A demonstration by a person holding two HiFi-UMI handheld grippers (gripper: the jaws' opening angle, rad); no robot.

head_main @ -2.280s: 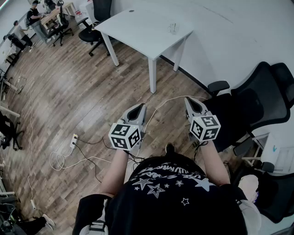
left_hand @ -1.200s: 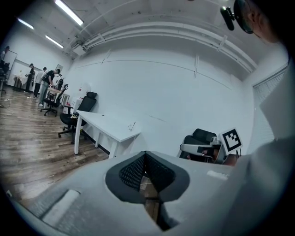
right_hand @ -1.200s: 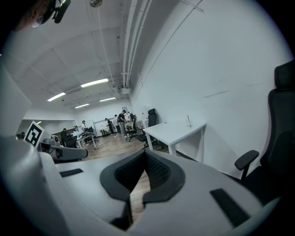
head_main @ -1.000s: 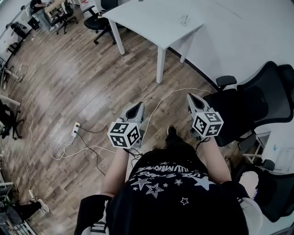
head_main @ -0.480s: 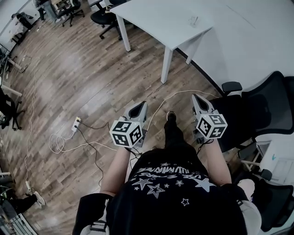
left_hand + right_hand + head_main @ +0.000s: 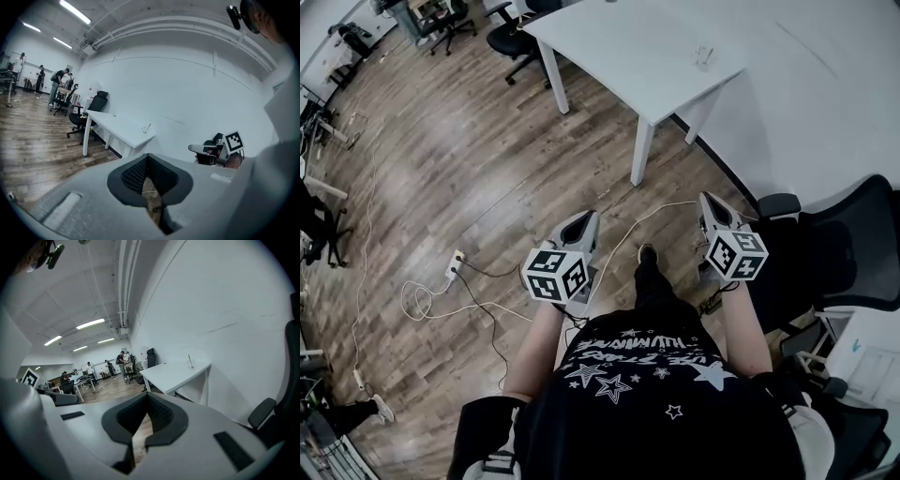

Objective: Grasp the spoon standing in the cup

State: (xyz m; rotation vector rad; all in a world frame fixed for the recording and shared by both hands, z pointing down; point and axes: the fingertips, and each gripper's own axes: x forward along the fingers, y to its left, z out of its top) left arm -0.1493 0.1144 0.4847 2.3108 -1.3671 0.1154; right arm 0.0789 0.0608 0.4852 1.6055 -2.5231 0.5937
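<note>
A small clear cup (image 6: pixel 705 58) with a thin spoon standing in it sits near the corner of a white table (image 6: pixel 619 47), far ahead of both grippers. The cup (image 6: pixel 146 129) shows small in the left gripper view, and the cup (image 6: pixel 190 363) also in the right gripper view. My left gripper (image 6: pixel 582 228) and right gripper (image 6: pixel 711 206) are held side by side in front of the person's body, above the wooden floor. The left gripper (image 6: pixel 148 157) is shut with nothing held. The right gripper (image 6: pixel 148 397) is shut and empty too.
A black office chair (image 6: pixel 848 253) stands close on the right by the white wall. Cables and a power strip (image 6: pixel 453 265) lie on the floor to the left. More chairs (image 6: pixel 511 33) and desks stand beyond the table, with people (image 6: pixel 123 359) far back.
The person has walked toward the white table with both grippers carried along. The table and cup have drawn nearer. Both grippers stay shut.
</note>
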